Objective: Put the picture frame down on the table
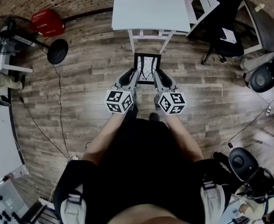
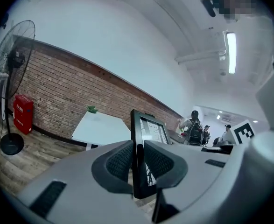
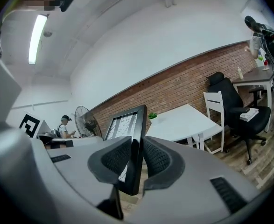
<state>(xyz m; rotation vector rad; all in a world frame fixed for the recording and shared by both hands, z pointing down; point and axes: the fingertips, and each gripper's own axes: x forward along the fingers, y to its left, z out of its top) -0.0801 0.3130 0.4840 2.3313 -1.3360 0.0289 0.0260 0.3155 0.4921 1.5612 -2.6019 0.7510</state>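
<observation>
A black picture frame [image 1: 147, 68] with a white sketch print is held in the air above the wooden floor, short of the white table [image 1: 150, 6]. My left gripper [image 1: 134, 74] is shut on the frame's left edge [image 2: 137, 157]. My right gripper [image 1: 158, 74] is shut on its right edge [image 3: 137, 153]. In both gripper views the frame's edge stands upright between the ribbed pads, its picture side turned toward the other gripper. The table [image 2: 99, 127] lies ahead with a small green plant [image 2: 92, 109] at its far end.
A white chair [image 1: 202, 3] and a black office chair [image 1: 228, 31] stand right of the table. A floor fan [image 1: 57, 50] and a red box [image 1: 47, 22] are at the left. A brick wall [image 3: 183, 85] runs behind. People sit in the background of both gripper views.
</observation>
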